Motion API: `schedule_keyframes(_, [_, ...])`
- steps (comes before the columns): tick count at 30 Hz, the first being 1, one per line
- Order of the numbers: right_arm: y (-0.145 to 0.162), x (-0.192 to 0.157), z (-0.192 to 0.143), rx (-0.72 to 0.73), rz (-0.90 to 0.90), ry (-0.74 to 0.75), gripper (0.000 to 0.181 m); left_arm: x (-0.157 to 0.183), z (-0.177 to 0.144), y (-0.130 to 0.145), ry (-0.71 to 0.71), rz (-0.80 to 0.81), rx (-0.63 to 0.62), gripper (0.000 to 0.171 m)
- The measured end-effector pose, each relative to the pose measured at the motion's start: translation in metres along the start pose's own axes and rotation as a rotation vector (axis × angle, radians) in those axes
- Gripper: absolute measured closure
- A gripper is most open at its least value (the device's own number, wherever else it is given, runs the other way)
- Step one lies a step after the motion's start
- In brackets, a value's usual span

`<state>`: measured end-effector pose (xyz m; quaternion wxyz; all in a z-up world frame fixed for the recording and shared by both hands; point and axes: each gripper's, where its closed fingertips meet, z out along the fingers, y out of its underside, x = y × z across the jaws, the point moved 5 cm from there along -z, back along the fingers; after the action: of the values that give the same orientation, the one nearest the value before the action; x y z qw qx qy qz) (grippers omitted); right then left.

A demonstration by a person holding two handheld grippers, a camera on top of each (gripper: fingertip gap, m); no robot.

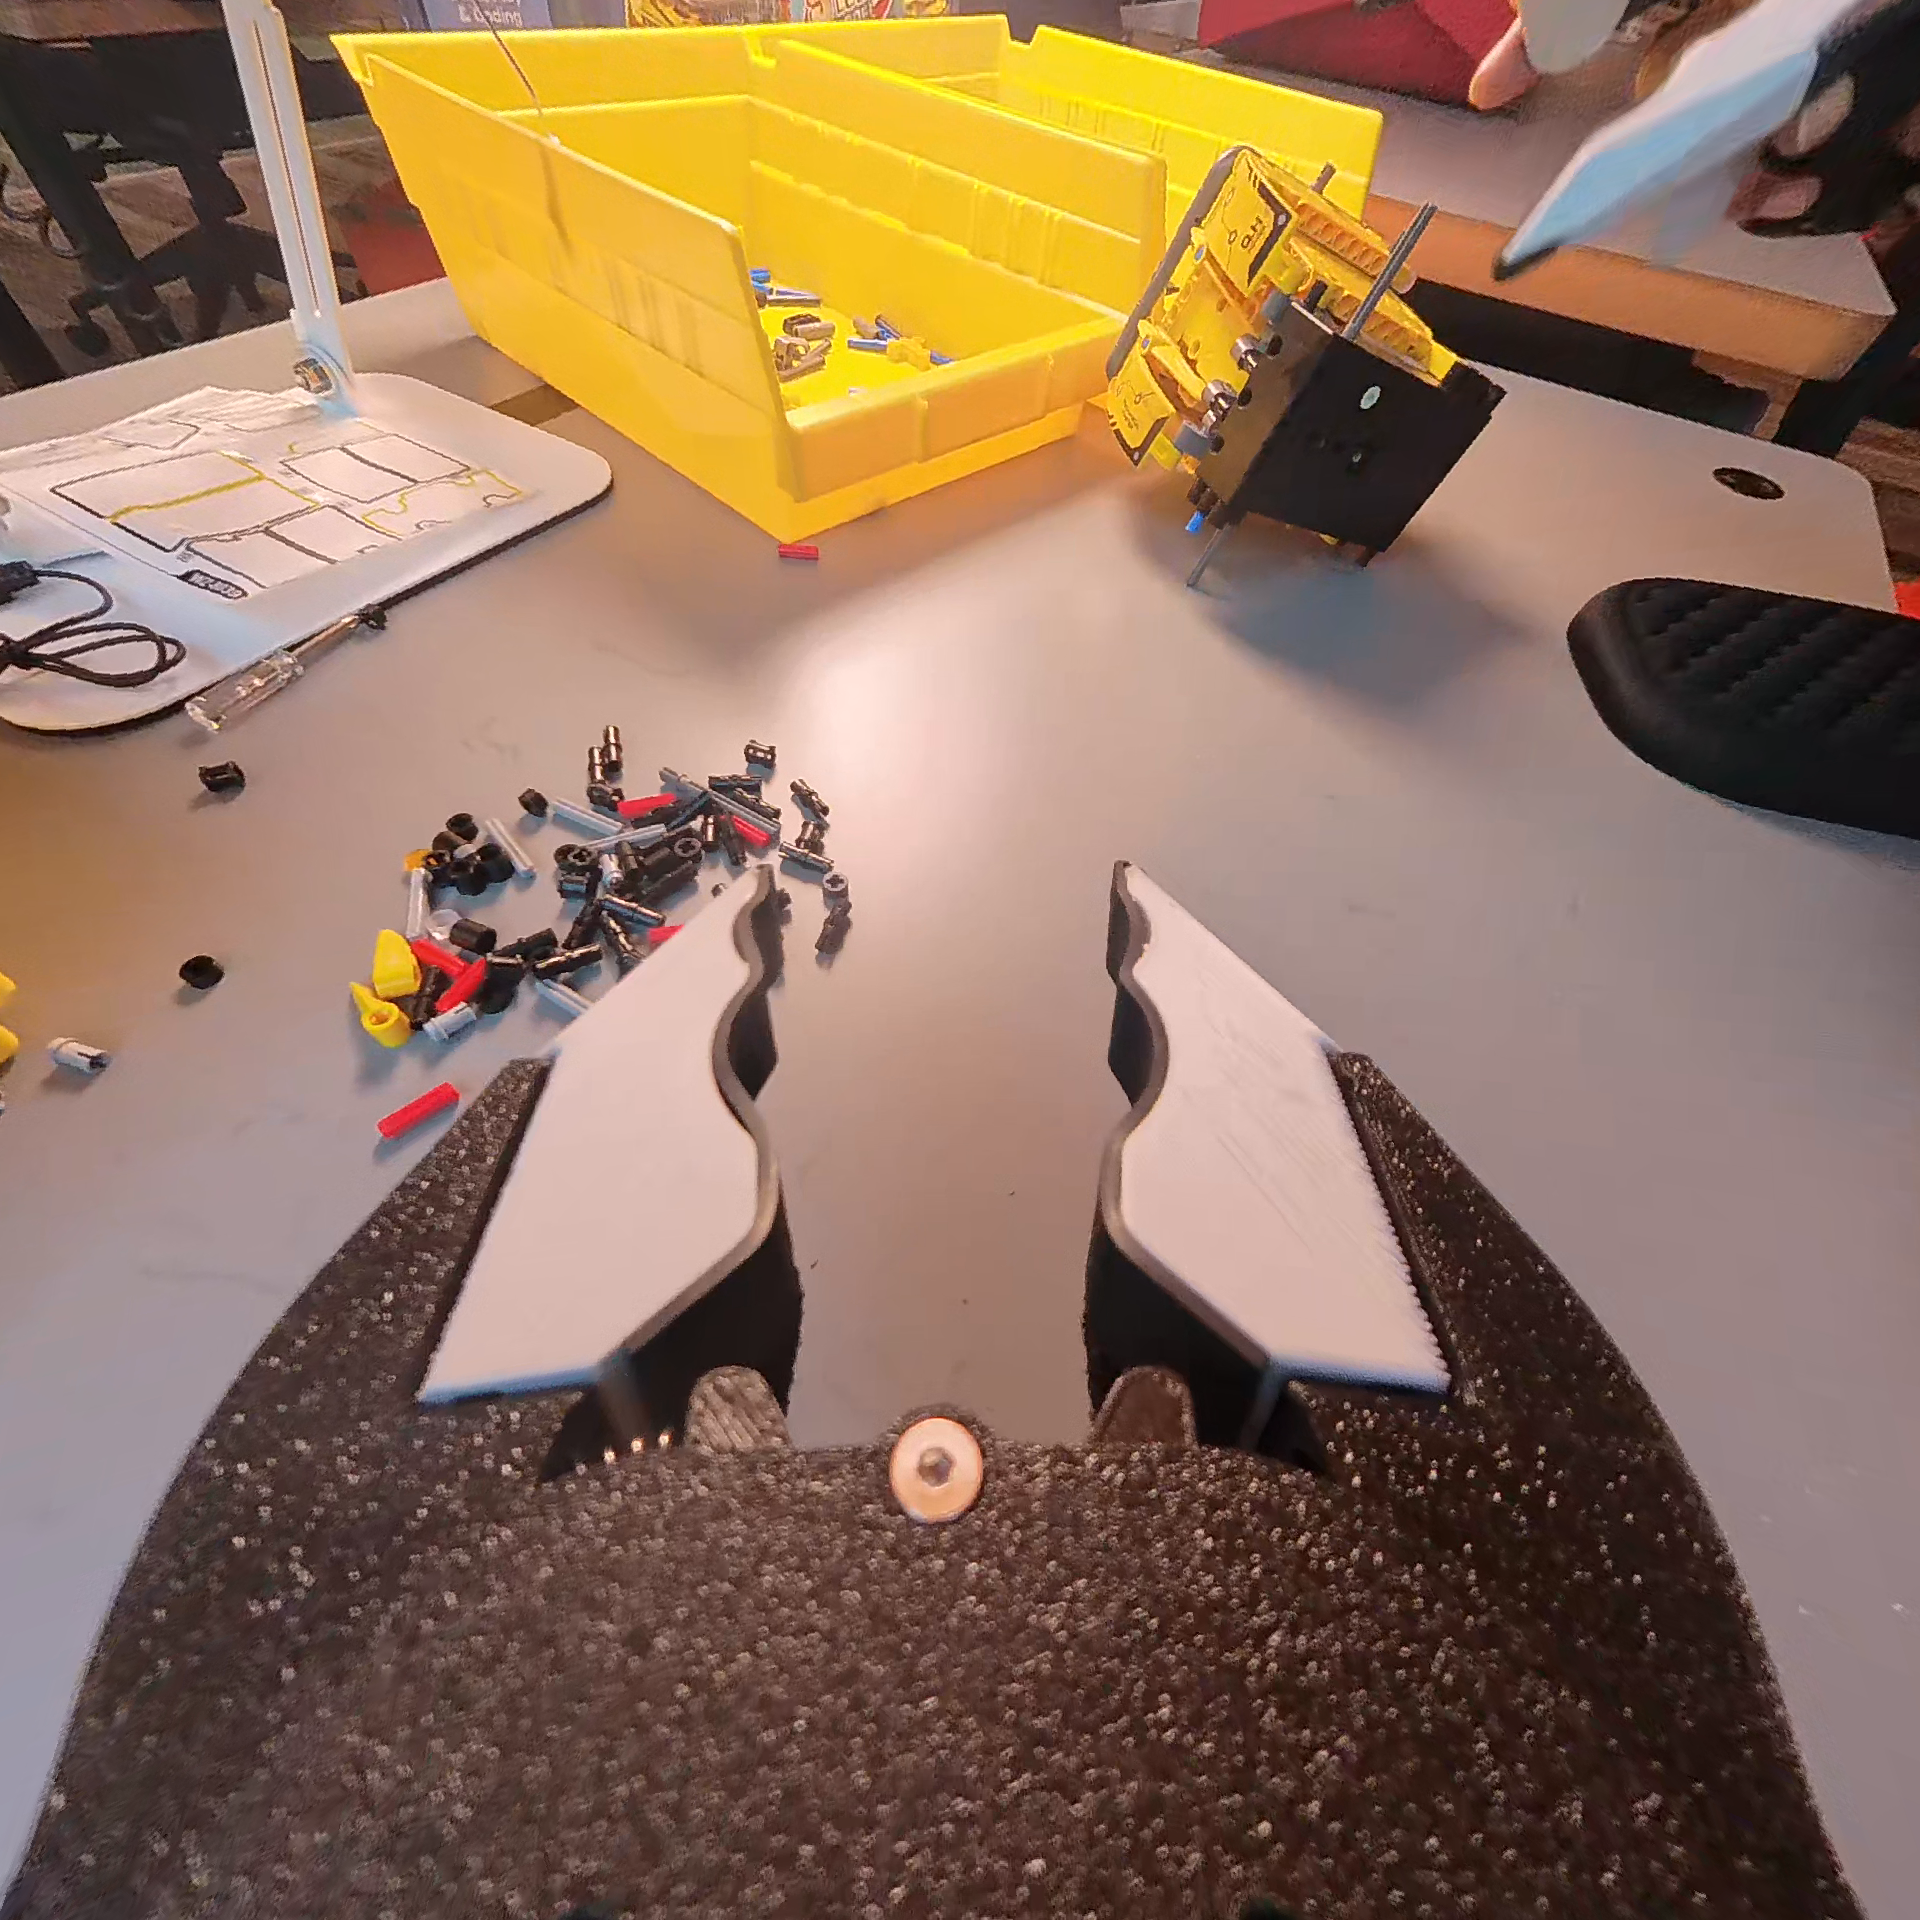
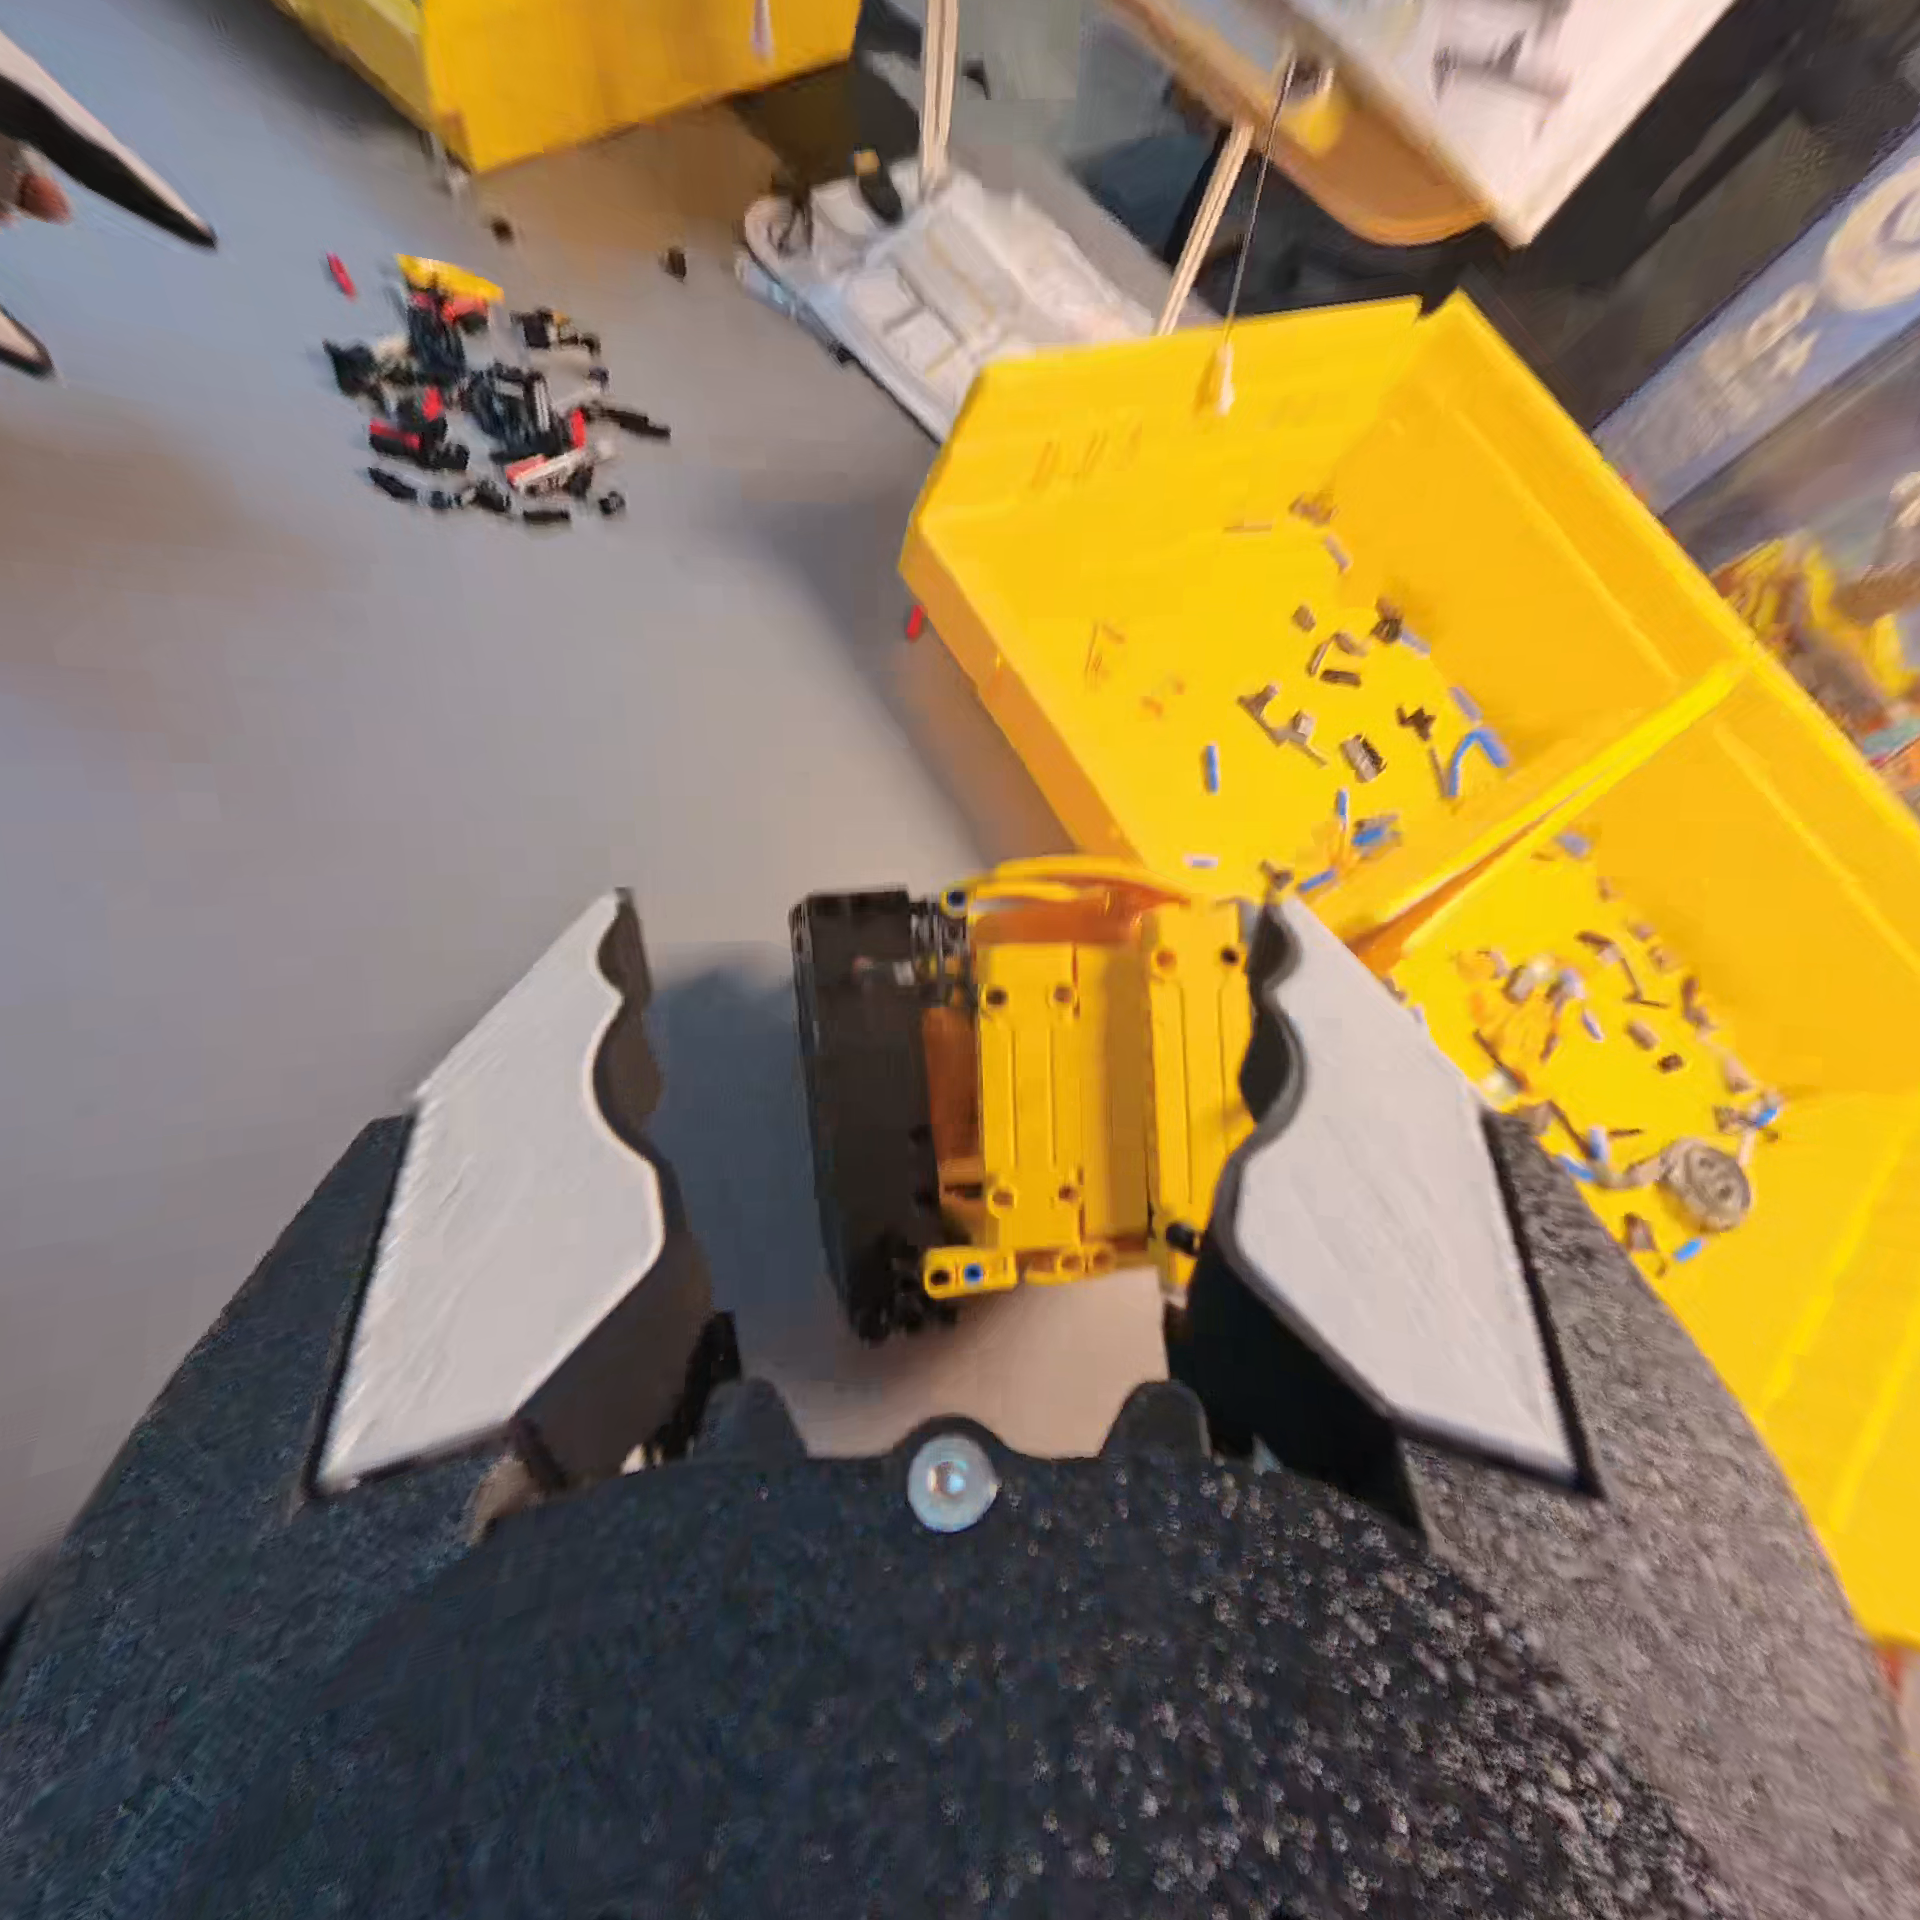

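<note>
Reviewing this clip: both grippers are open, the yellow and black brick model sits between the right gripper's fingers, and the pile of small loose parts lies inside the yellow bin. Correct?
Not quite. The pile of small loose parts lies on the bare grey table, outside the yellow bin, as the left wrist view shows. The rest stands: the left gripper and right gripper are open, and the brick model sits between the right gripper's fingers.
</note>
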<state>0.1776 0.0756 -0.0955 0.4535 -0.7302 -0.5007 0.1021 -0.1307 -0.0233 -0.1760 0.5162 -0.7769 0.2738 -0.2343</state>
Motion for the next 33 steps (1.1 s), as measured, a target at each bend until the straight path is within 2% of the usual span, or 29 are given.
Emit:
schedule_keyframes(2, [0.026, 0.008, 0.0, -0.085, 0.04, -0.008, 0.049, -0.001, -0.001, -0.001, -0.001, -0.004, 0.003, 0.108])
schedule_keyframes(4, [0.046, 0.017, 0.005, -0.151, 0.04, 0.026, 0.041, -0.002, -0.001, -0.001, 0.001, -0.012, 0.004, 0.108])
schedule_keyframes(6, [0.06, 0.021, 0.015, -0.174, 0.071, 0.008, 0.04, -0.002, -0.002, -0.001, 0.002, -0.012, 0.003, 0.109])
schedule_keyframes(8, [0.07, 0.023, 0.027, -0.198, 0.079, -0.02, 0.052, -0.004, -0.003, -0.001, -0.005, -0.004, -0.003, 0.11])
schedule_keyframes(11, [0.067, 0.02, 0.03, -0.202, -0.01, -0.037, 0.057, -0.006, -0.007, -0.001, -0.015, -0.007, -0.002, 0.111])
schedule_keyframes(16, [0.047, -0.029, 0.03, -0.195, -0.159, -0.192, 0.057, -0.01, -0.011, -0.002, -0.027, -0.02, 0.012, 0.111])
schedule_keyframes(19, [0.04, -0.045, 0.03, -0.201, -0.2, -0.229, 0.057, -0.01, -0.01, -0.002, -0.018, -0.027, 0.012, 0.111])
schedule_keyframes(23, [0.034, -0.049, 0.028, -0.16, -0.194, -0.27, 0.054, -0.009, -0.013, -0.004, -0.022, -0.013, 0.02, 0.111])
schedule_keyframes(26, [0.005, -0.048, 0.0, -0.016, -0.145, -0.366, 0.056, -0.012, -0.016, -0.007, -0.042, -0.014, 0.045, 0.111])
schedule_keyframes(29, [-0.047, -0.028, -0.021, 0.189, -0.138, -0.324, 0.078, -0.019, -0.018, -0.012, -0.063, -0.021, 0.068, 0.112])
schedule_keyframes(31, [-0.086, -0.014, -0.018, 0.318, -0.127, -0.254, 0.094, -0.026, -0.018, -0.018, -0.094, -0.009, 0.089, 0.112])
schedule_keyframes(33, [-0.122, -0.003, -0.001, 0.377, -0.126, -0.186, 0.101, -0.034, -0.018, -0.028, -0.127, 0.004, 0.113, 0.112])
